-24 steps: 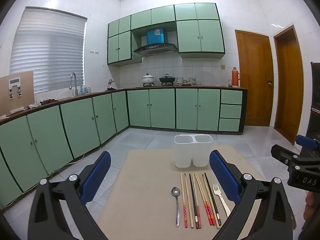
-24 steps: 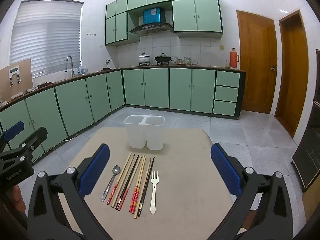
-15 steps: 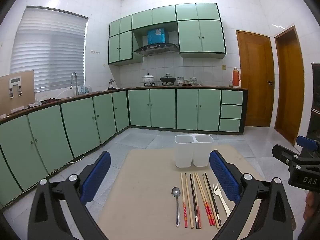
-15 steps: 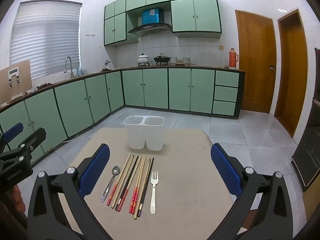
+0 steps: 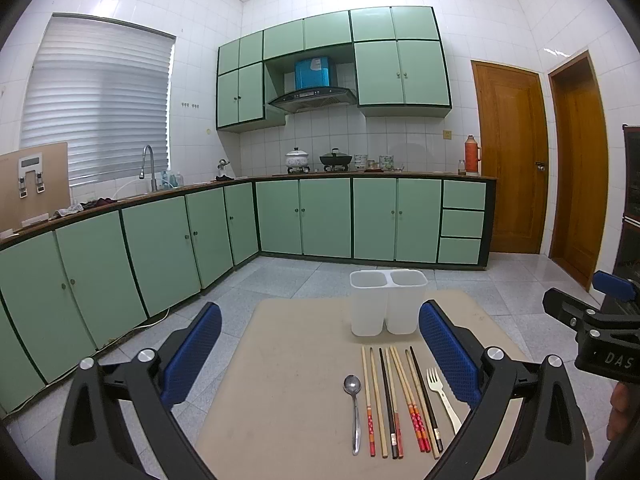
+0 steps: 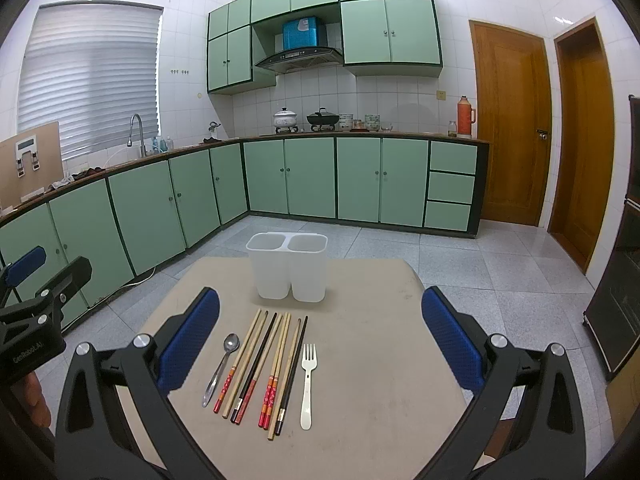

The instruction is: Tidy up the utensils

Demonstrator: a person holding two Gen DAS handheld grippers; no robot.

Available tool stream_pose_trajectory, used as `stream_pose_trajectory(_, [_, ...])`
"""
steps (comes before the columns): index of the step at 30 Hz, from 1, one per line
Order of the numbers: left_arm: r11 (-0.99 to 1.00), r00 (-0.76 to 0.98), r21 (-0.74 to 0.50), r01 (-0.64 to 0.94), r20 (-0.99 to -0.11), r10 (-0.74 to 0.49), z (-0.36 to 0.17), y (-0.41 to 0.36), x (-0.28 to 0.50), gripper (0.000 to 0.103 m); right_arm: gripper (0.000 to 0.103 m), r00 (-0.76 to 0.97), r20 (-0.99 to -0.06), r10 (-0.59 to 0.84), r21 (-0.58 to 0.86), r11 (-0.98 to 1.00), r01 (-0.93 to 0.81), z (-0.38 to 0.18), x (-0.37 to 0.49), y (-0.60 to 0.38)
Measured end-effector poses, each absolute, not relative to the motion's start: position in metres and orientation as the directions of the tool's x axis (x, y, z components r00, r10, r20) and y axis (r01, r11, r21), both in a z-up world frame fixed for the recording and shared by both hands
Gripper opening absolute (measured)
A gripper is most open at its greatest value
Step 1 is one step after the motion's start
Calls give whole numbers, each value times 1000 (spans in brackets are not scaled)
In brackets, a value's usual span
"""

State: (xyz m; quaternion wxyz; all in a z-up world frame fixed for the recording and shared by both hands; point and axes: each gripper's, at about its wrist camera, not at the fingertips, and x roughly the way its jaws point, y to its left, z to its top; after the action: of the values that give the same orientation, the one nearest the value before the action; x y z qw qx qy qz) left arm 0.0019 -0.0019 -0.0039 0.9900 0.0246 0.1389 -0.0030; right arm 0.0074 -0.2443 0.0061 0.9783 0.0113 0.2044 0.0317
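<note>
While utensils (image 6: 264, 364) lie on table (image 6: 380, 360), left tool (image 5: 320, 354), right tool (image 6: 320, 338) gape empty.

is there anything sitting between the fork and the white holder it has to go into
Nothing visible does. The fork lies at the right end of the utensil row, beside the chopsticks, and the bare table runs from its tines up to the white two-compartment holder. Both compartments look empty, and the right tool hangs open above the row.
</note>
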Motion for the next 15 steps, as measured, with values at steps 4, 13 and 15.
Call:
stream_pose_trajectory(4, [999,962,48,13,-273,1,-5,-2,3,97,98,914,-399,67,31,998,-59,7,11,-250])
stream_pose_trajectory(13, [999,962,50,10,-273,4,-2,-5,-1,97,98,914,-400,67,33,998,-59,7,12,-251])
stream_pose_trajectory(15, [999,962,49,12,-272,2,4,1,-2,97,98,915,-398,66,32,998,-59,7,11,-250])
